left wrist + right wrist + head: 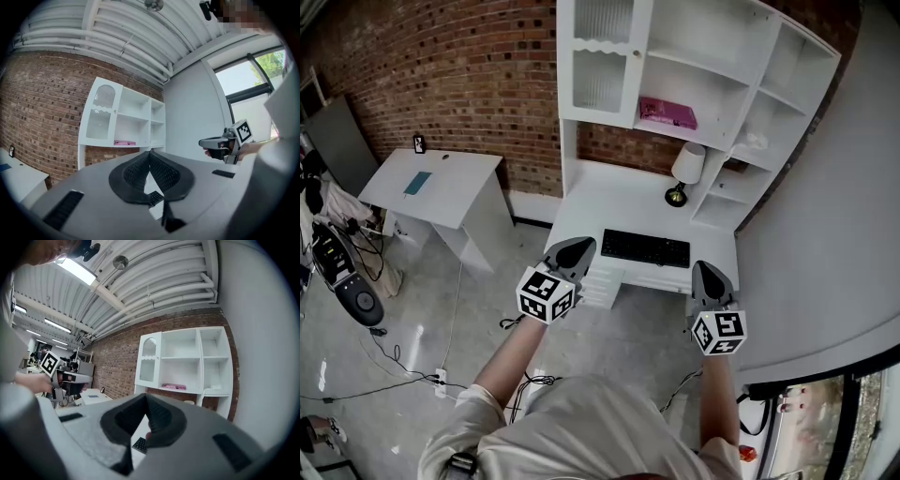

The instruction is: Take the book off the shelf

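Observation:
A pink book [667, 113] lies flat on the middle shelf of the white shelf unit [703, 56] that stands on a white desk [623, 211]. The same pink book [124, 142] shows far off in the left gripper view, and the book [174, 386] shows in the right gripper view too. My left gripper [577, 249] is held level in front of the desk, jaws shut and empty. My right gripper [707, 276] hovers level to its right, also shut with nothing in it. Both are well short of the shelf.
A black keyboard [645, 247] and a small lamp [684, 173] sit on the desk. A second white table [441, 187] stands at the left by the brick wall. Cables and a power strip [439, 379] lie on the floor. A grey wall [825, 216] bounds the right side.

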`<state>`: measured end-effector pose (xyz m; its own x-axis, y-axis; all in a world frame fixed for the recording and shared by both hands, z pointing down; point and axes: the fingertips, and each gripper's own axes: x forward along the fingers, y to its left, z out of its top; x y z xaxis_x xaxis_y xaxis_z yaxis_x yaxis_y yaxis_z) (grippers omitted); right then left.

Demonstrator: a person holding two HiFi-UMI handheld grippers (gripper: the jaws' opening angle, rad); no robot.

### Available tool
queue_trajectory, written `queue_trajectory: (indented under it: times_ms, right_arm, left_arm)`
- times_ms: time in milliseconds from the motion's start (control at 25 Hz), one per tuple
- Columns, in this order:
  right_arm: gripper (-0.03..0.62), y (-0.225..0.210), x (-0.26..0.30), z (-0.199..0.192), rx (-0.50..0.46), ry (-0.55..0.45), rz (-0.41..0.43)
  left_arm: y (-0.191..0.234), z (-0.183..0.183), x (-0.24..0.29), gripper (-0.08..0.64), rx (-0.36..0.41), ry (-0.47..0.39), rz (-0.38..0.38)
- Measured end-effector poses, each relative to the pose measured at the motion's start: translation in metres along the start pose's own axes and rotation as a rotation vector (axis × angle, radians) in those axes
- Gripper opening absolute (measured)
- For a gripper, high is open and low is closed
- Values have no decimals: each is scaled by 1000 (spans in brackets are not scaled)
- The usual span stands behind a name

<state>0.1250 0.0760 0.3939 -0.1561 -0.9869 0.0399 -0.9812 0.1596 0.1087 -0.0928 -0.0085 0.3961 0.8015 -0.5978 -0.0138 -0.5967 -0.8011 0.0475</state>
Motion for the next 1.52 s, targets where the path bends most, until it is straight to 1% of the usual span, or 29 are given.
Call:
queue_trajectory:
  times_ms: [360,440,680,960,1200,1520]
  right_arm:
    - [1,-8,-8,-9,28,12,-10]
    - [20,-11,-11,-10,28,13,-13]
    - [108,-24,-19,-11,19,10,-24]
    - [173,-41,-27,-24,2,27,-6]
    - [175,-54,-33,-31,-29,29,23]
    - [175,-69,-34,-43,-11,34,54]
  left_arm:
    - [-12,-8,-1,-5,-3,17,6]
    - [-16,-10,-1,-6,-6,20,10]
    - [-27,-15,2,-6,-12,31,20]
    - [-45,-23,12,-6,-20,40,38]
    - [-59,-29,19,-6,-24,41,63]
    - [-68,-41,24,-6,-41,50,101]
